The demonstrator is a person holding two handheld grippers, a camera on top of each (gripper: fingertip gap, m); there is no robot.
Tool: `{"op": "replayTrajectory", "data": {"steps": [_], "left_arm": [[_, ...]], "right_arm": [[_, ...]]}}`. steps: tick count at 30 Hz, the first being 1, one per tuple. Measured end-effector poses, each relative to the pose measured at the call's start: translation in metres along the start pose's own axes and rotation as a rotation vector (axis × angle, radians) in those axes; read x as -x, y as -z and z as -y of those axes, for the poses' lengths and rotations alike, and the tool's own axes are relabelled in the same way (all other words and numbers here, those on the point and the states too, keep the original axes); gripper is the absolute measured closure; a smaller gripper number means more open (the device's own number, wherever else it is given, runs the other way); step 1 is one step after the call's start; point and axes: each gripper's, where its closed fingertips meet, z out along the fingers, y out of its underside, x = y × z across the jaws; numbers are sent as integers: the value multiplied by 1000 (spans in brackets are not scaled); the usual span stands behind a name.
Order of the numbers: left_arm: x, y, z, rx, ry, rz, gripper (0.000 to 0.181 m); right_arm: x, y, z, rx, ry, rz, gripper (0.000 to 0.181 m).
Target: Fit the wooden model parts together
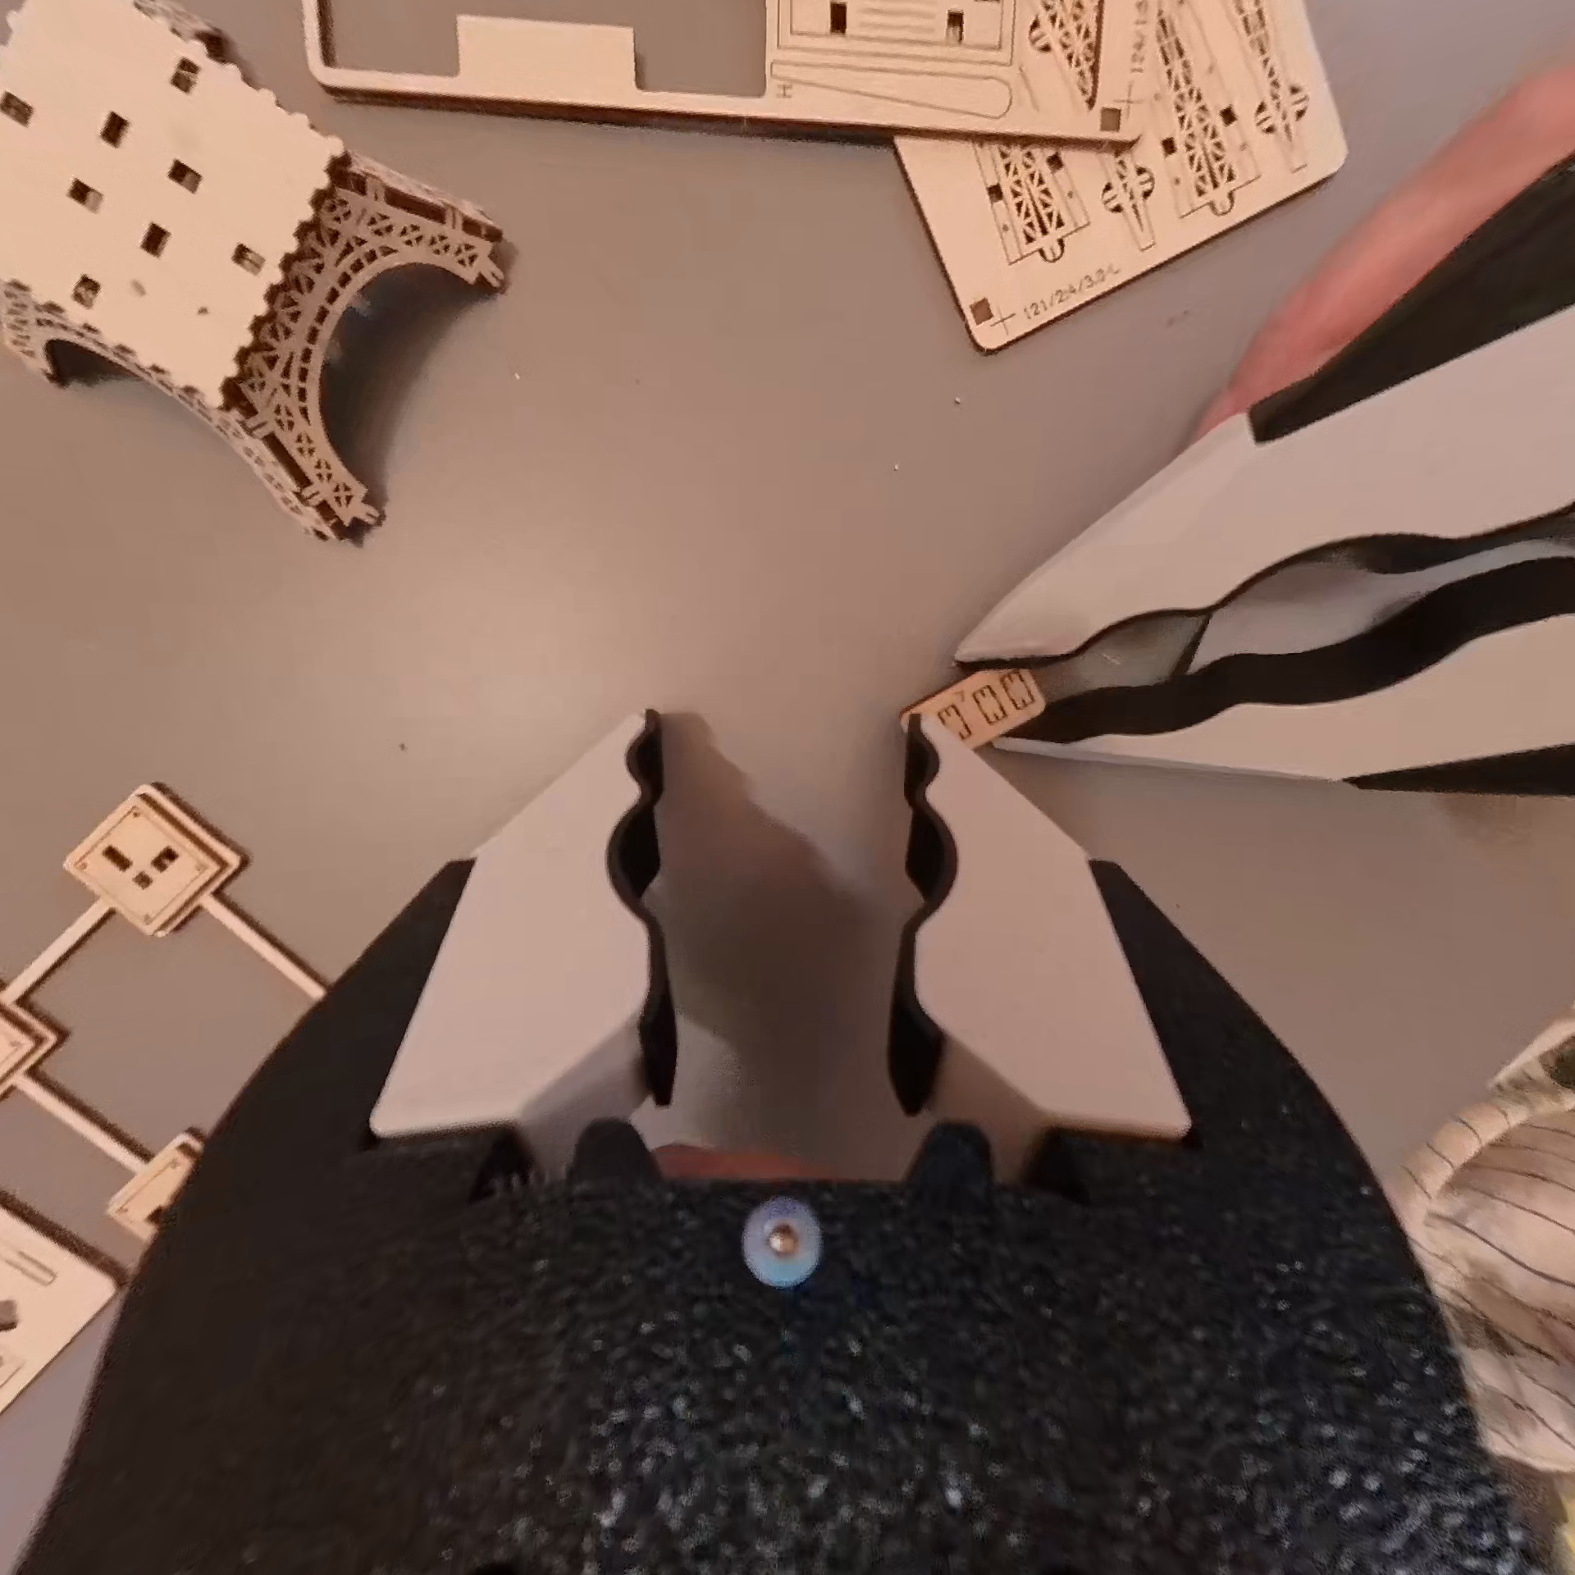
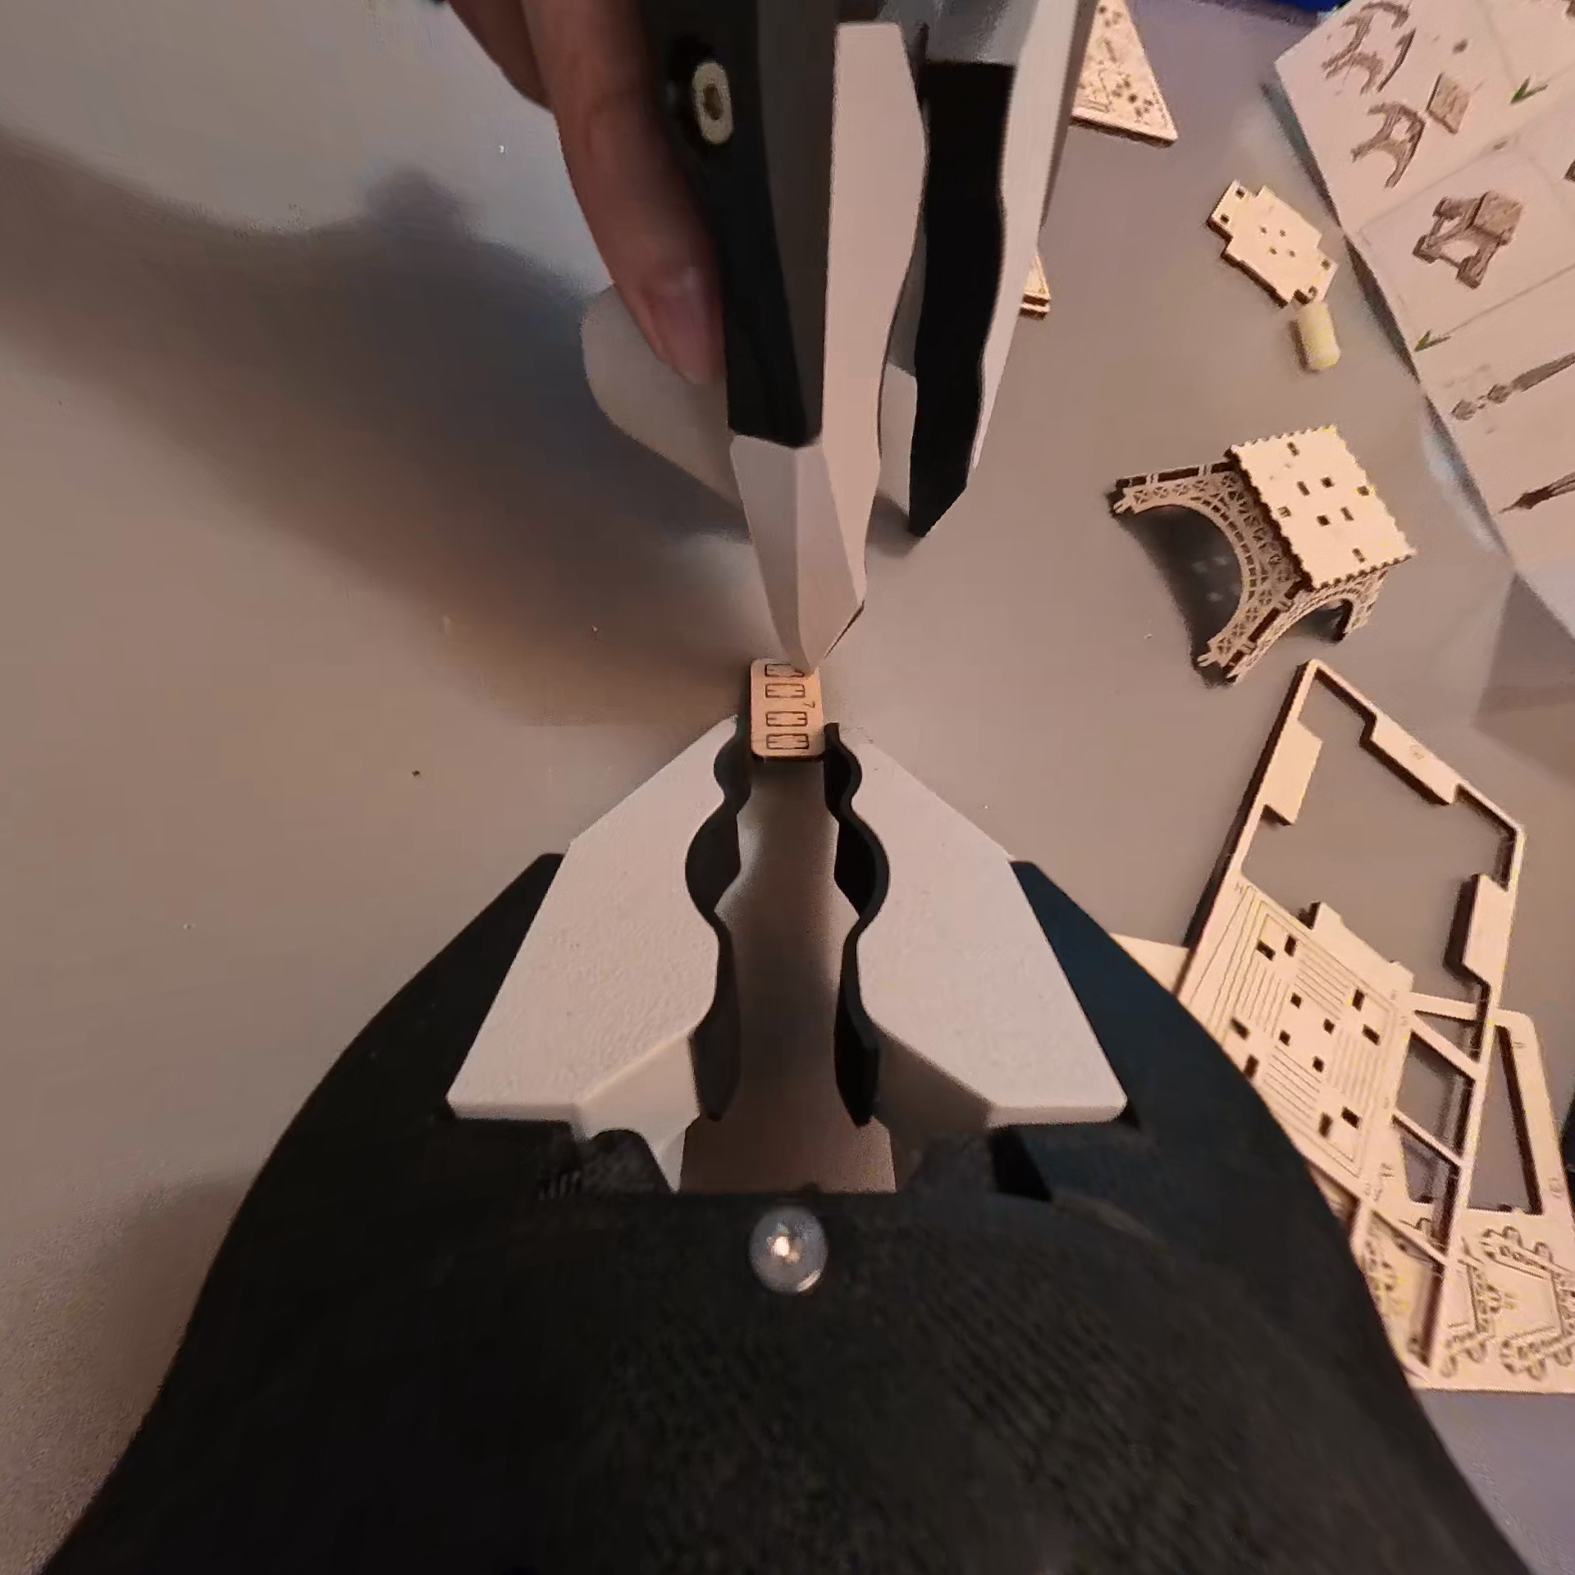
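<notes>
My right gripper is shut on a small slotted wooden strip, held flat by its sides just above the grey table. My left gripper is open and empty. In the right wrist view it comes down from above, and one of its fingertips touches the strip's far end. In the left wrist view the right gripper comes in from the right with the strip beside my right fingertip. The assembled wooden tower base stands at the upper left; it also shows in the right wrist view.
Laser-cut wooden sheets lie at the far edge, and a punched-out frame lies at the left. More cut sheets, a small flat part, a pale cylinder and an instruction sheet lie at the right. A hand holds the left gripper. The pale cylinder lies around 20 centimeters away from my left fingertips.
</notes>
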Motion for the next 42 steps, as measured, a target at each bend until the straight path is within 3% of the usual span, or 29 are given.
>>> {"op": "replayTrajectory", "data": {"steps": [4,11,15,17,19,22,27,31,42], "left_arm": [[0,0,0,58,7,7,127],[-1,1,-2,-23,47,27,127],[-13,3,-10,-19,-231,-78,112],[-33,11,-16,-57,-452,-159,116],[-43,17,-24,-96,-704,-146,115],[-53,22,-34,-73,-860,-163,123],[-59,16,-41,38,-860,-229,115],[-71,17,-42,63,-832,-341,120],[-68,14,-38,136,-807,-323,126]], "right_arm": [[0,0,-1,6,-44,-2,166],[1,0,0,12,-71,-21,167],[6,0,1,5,-80,28,166],[6,0,1,2,-64,28,166],[7,1,1,0,-61,38,166],[9,2,0,-1,-80,72,167],[15,3,1,-4,-99,139,166],[17,3,0,-3,-120,170,166],[18,4,0,-3,-132,186,166]]}}
